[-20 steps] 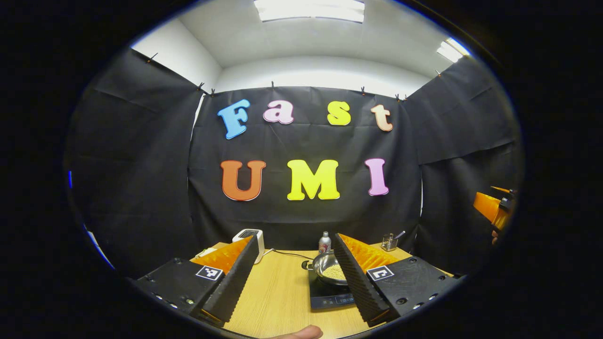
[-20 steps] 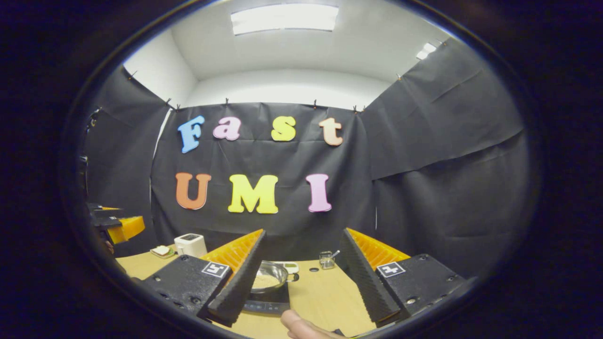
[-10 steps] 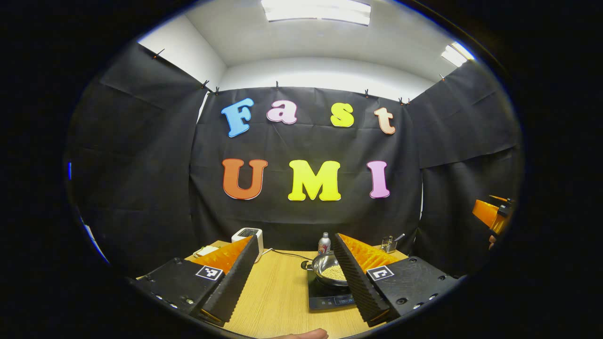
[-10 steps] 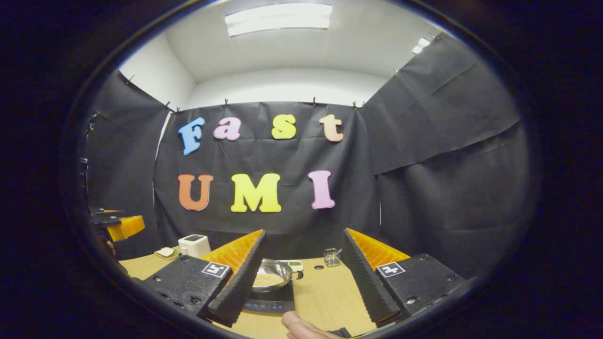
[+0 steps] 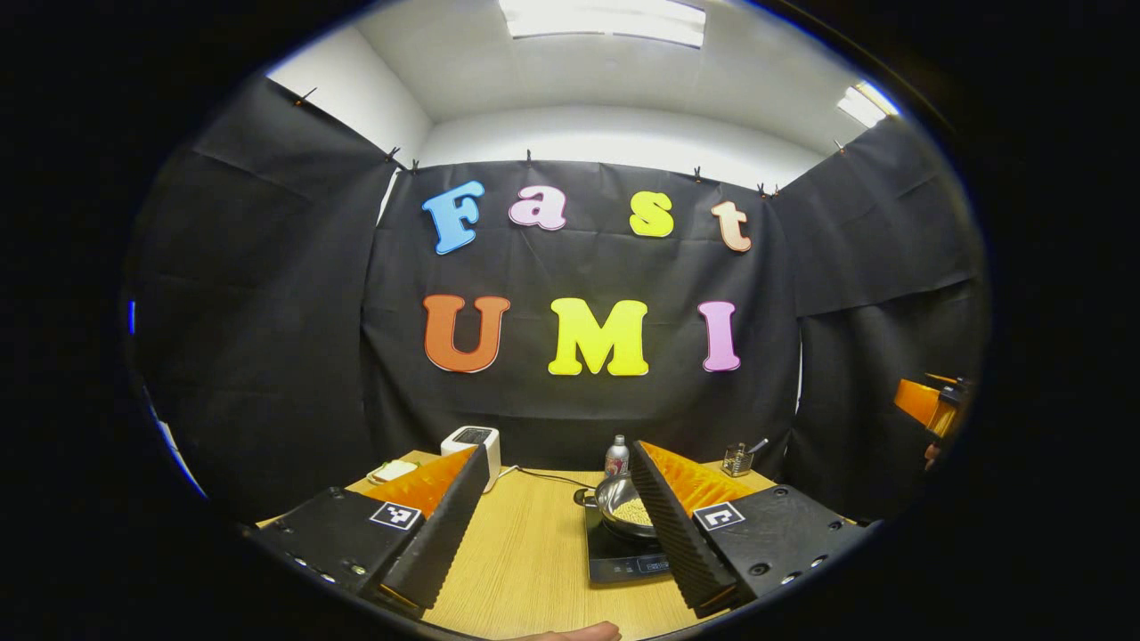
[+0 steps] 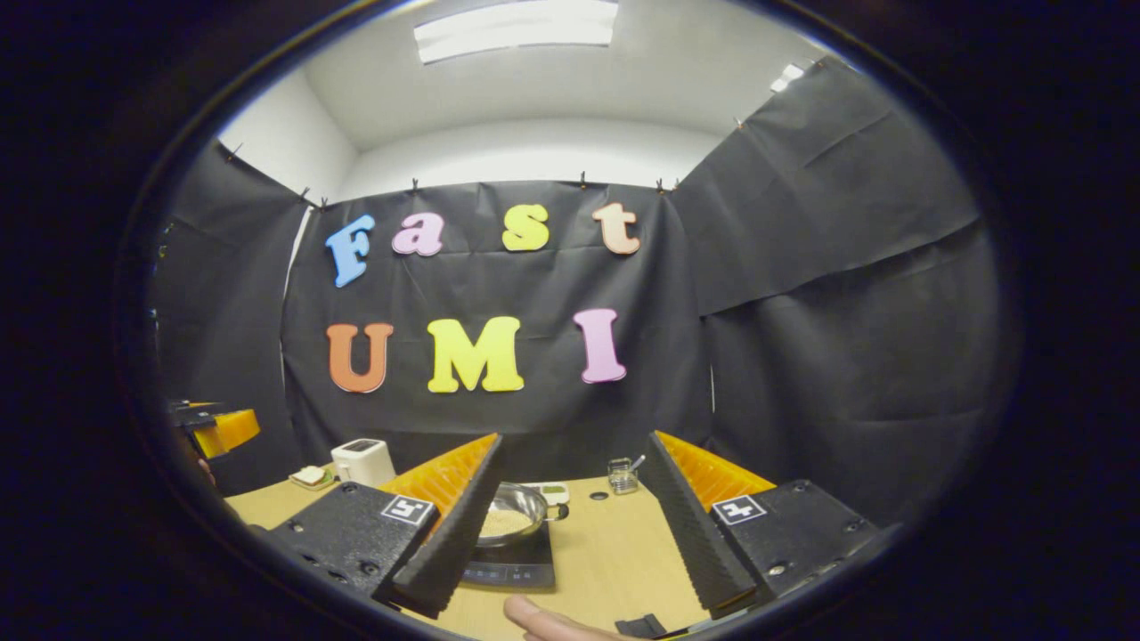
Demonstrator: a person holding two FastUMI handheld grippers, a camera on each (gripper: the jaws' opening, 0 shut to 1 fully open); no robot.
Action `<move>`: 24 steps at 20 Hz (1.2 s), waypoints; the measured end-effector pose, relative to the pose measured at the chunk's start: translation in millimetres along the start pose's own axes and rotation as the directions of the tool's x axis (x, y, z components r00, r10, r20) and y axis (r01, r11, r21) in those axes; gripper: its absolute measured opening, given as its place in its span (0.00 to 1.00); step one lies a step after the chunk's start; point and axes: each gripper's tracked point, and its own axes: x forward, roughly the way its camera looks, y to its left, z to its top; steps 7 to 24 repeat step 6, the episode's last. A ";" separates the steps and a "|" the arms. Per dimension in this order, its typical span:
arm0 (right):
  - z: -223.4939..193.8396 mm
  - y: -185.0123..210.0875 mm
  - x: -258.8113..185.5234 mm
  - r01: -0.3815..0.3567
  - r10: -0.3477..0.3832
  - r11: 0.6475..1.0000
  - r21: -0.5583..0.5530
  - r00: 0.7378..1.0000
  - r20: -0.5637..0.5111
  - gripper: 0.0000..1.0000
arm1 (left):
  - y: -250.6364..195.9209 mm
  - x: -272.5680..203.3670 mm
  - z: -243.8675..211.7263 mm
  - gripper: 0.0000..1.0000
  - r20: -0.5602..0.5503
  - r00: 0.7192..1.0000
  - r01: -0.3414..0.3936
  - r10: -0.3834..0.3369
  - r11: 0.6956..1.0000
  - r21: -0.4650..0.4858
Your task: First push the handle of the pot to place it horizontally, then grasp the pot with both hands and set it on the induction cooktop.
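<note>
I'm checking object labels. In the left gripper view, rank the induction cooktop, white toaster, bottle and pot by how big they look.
1. Induction cooktop
2. Pot and white toaster: alike; pot partly hidden, toaster farther off, so unranked
3. Bottle, smallest, also farther off

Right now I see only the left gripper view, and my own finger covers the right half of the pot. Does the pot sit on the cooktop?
Observer: Yes. In the right gripper view the pot sits on the induction cooktop, and its side handle points to the right of that view.
Operator: And the other jaws, are they open?
Observer: The right gripper has its jaws wide apart. It holds nothing and is back from the pot.
Operator: Is anything hidden close behind the pot?
Observer: A small flat pale item lies on the table just behind the pot.
</note>
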 end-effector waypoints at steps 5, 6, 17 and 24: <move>1.8 -0.2 -0.4 -0.014 0.014 1.000 0.002 1.000 0.013 0.96 | -0.9 -1.2 1.7 0.95 0.007 1.000 0.010 -0.010 1.000 0.007; 2.9 1.0 -0.3 -0.016 0.016 1.000 0.002 1.000 0.017 0.96 | -1.5 -1.1 2.2 0.95 0.009 1.000 0.014 -0.014 1.000 0.009; 2.9 1.0 -0.3 -0.016 0.016 1.000 0.002 1.000 0.017 0.96 | -1.5 -1.1 2.2 0.95 0.009 1.000 0.014 -0.014 1.000 0.009; 2.9 1.0 -0.3 -0.016 0.016 1.000 0.002 1.000 0.017 0.96 | -1.5 -1.1 2.2 0.95 0.009 1.000 0.014 -0.014 1.000 0.009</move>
